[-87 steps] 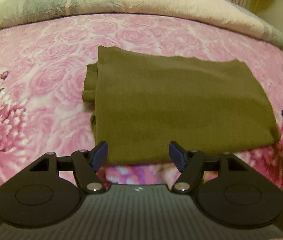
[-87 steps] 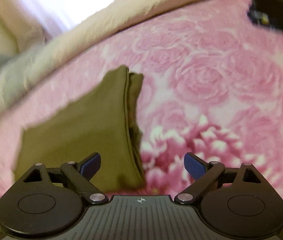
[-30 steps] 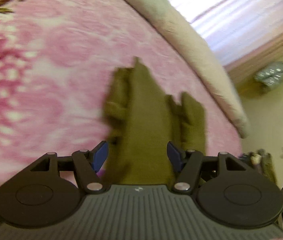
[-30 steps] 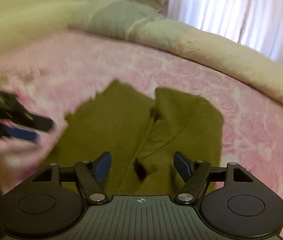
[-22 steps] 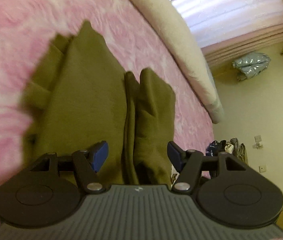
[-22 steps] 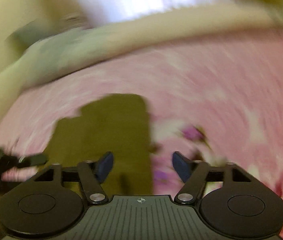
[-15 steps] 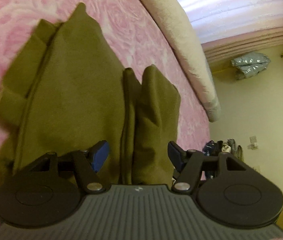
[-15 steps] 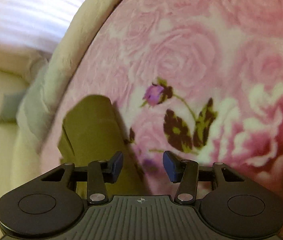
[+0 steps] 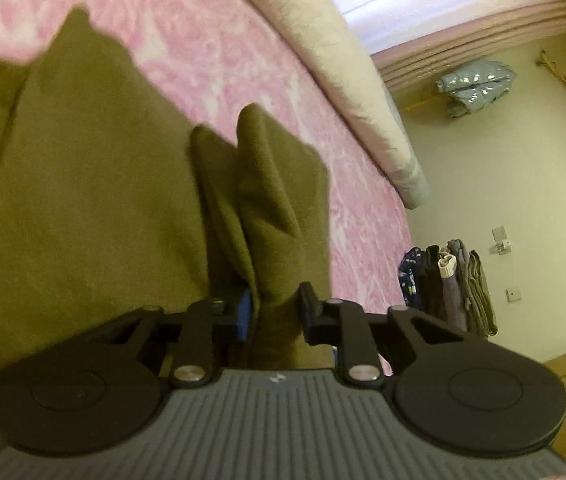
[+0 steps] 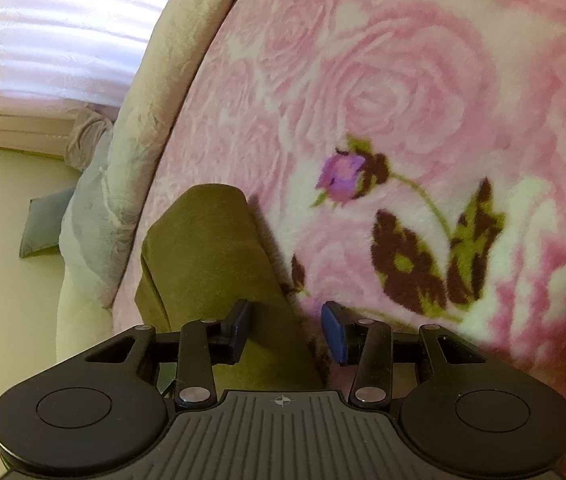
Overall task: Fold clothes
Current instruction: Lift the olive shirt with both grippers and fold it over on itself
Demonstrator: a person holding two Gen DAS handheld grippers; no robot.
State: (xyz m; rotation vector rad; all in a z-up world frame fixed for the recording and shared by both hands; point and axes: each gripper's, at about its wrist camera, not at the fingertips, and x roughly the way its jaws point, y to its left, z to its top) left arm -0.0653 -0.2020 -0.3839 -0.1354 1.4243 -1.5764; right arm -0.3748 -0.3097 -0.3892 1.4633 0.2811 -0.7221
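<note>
An olive garment lies part folded on the pink rose blanket. In the left wrist view a raised fold of it runs straight into my left gripper, whose jaws are closing with the fold pinched between the pads. The right wrist view shows a folded end of the same olive garment. My right gripper is closing around its edge: the left finger lies over the cloth, while a gap shows between the cloth and the blue right pad.
A beige quilt is rolled along the far side of the bed. Beyond the bed edge stands a stack of folded clothes, and a silver jacket hangs on the wall. A grey cushion lies on the floor.
My left jaws went from wide apart to pinching the raised olive fold. The right gripper rolled, dropped to the garment's end, and its jaws narrowed.
</note>
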